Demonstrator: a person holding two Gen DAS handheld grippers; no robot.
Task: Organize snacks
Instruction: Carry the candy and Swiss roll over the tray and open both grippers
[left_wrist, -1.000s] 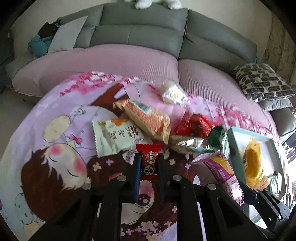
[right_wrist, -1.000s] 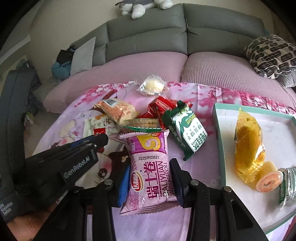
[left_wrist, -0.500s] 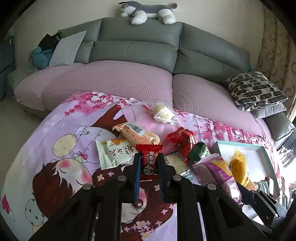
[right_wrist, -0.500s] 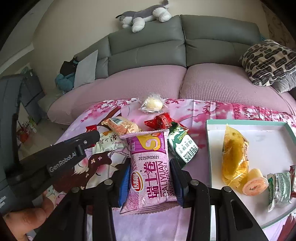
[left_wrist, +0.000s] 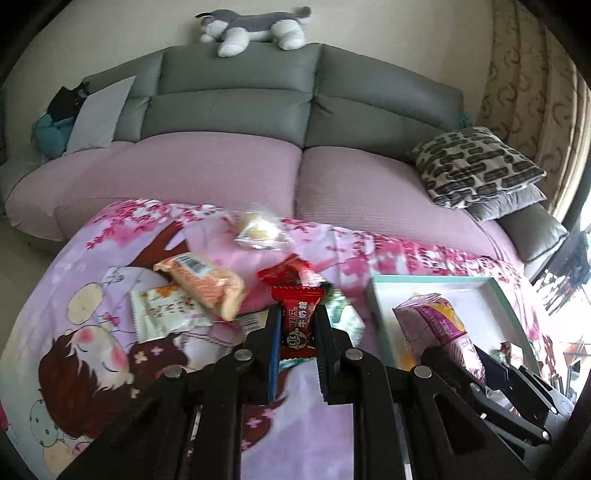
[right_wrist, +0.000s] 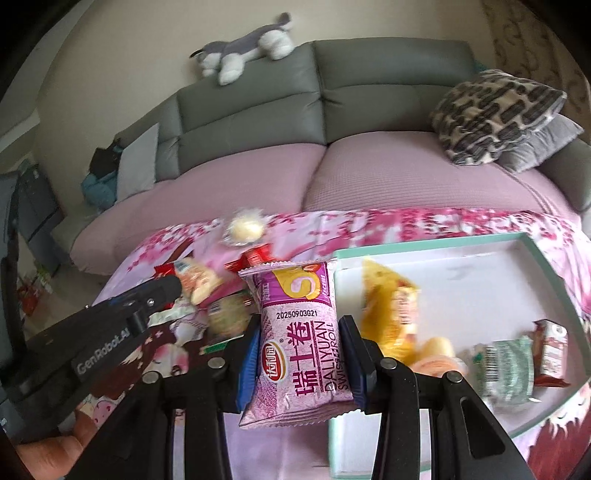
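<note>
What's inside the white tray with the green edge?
Inside the tray lie a yellow packet, an orange jelly cup, a green-and-white wrapper and a small red packet. The purple Swiss roll packet, clamped by the right gripper, hides the tray's near-left corner.

The left tongs (left_wrist: 297, 332) are clamping a red milk candy (left_wrist: 297, 321) — the right tongs (right_wrist: 299, 350) are gripping a purple Swiss roll packet (right_wrist: 297, 343), both held level, side by side.
</note>
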